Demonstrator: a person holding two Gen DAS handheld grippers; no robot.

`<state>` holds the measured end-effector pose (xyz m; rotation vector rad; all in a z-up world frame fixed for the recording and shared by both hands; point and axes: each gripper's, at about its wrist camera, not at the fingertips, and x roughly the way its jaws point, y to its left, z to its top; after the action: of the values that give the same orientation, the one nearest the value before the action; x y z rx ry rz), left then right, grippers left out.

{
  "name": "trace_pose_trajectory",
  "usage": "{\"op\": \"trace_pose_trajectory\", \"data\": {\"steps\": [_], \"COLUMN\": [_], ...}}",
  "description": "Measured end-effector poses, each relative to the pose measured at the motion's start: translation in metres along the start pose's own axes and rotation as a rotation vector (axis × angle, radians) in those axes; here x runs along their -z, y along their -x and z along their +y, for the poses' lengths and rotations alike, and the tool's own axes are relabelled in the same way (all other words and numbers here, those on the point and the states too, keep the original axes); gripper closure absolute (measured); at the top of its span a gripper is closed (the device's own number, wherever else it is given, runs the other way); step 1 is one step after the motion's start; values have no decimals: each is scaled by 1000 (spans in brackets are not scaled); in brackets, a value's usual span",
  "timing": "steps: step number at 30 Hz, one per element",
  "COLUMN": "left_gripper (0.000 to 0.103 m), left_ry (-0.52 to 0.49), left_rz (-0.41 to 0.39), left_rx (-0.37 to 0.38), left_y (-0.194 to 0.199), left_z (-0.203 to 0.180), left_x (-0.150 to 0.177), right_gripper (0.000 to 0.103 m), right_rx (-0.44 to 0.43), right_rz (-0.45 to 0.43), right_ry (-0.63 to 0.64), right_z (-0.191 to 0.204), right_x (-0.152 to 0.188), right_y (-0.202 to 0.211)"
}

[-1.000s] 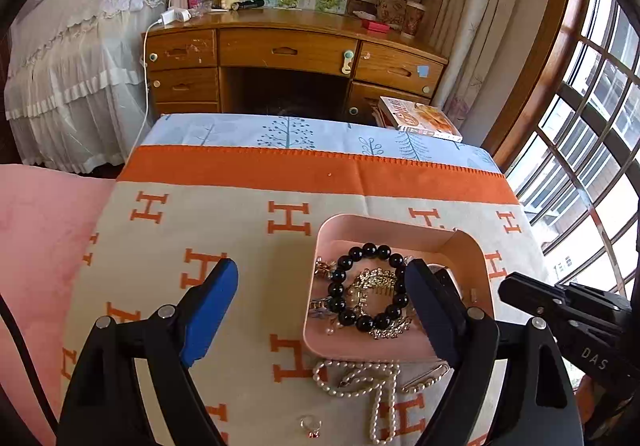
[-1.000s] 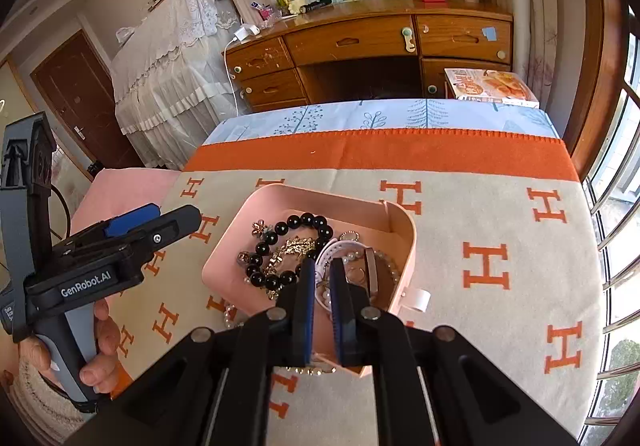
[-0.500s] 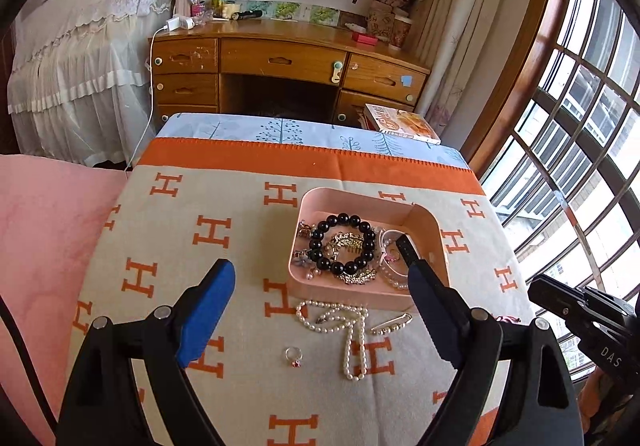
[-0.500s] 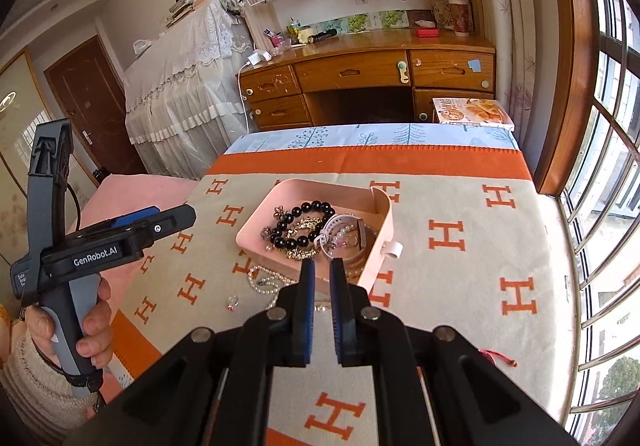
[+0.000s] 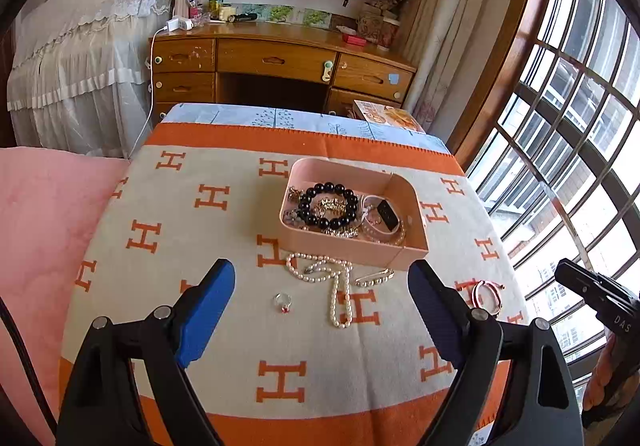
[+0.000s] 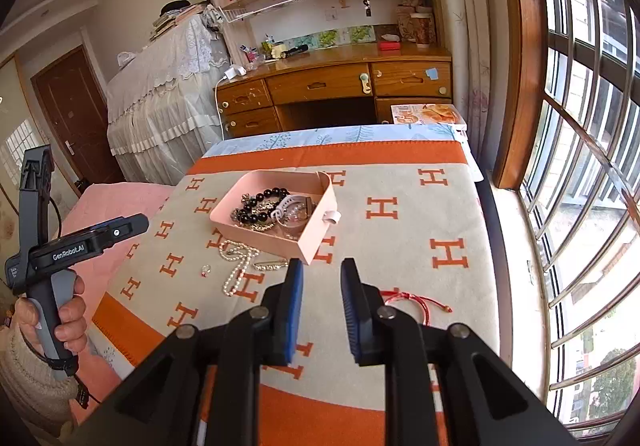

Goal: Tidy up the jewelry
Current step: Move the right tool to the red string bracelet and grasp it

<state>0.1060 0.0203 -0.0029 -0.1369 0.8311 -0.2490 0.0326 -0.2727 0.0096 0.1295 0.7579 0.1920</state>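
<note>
A pink tray (image 5: pixel 344 244) (image 6: pixel 316 230) on the H-patterned blanket holds a black bead bracelet (image 5: pixel 332 206) (image 6: pixel 260 206) and several other pieces. In front of the tray lie a pearl necklace (image 5: pixel 338 286) (image 6: pixel 238 262), a gold pin (image 5: pixel 374 277), a ring with a red stone (image 5: pixel 283 302) (image 6: pixel 205 270) and a red cord bracelet (image 5: pixel 486 294) (image 6: pixel 404 300). My left gripper (image 5: pixel 320 270) hangs wide open above the blanket, short of the pearls, holding nothing. My right gripper (image 6: pixel 322 266) is opening, with nothing between its jaws, just left of the cord bracelet.
The blanket (image 5: pixel 200 246) covers a bed, with a pink cover (image 5: pixel 44 226) to the left. A wooden desk (image 5: pixel 280 62) stands beyond the foot. A window (image 6: pixel 580 126) runs along the right side. A hand (image 6: pixel 60 318) holds the left gripper's handle.
Both grippers have drawn back from the tray and risen a little, so the loose pieces on the blanket now show. The right jaws, shut before, have parted.
</note>
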Motion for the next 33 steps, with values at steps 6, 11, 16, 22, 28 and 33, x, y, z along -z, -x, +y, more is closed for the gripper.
{"op": "trace_pose_trajectory", "data": {"steps": [6, 11, 16, 22, 28, 33], "left_gripper": [16, 16, 16, 16, 16, 16], "left_ry": [-21, -33, -26, -24, -35, -27], "left_rz": [26, 75, 168, 211, 227, 228], "left_rx": [-2, -16, -31, -38, -48, -61], "left_y": [-6, -26, -53, -73, -87, -93], "left_z": [-1, 2, 8, 8, 4, 10], "left_x": [28, 47, 65, 80, 78, 70], "right_gripper": [81, 81, 81, 81, 81, 83], "right_rx": [31, 63, 79, 79, 91, 143], "right_rz": [49, 119, 193, 237, 266, 242], "right_ry": [8, 34, 33, 16, -20, 62], "right_z": [-14, -20, -29, -40, -48, -37], "right_x": [24, 42, 52, 55, 50, 48], "right_y": [-13, -43, -76, -102, -123, -130]}}
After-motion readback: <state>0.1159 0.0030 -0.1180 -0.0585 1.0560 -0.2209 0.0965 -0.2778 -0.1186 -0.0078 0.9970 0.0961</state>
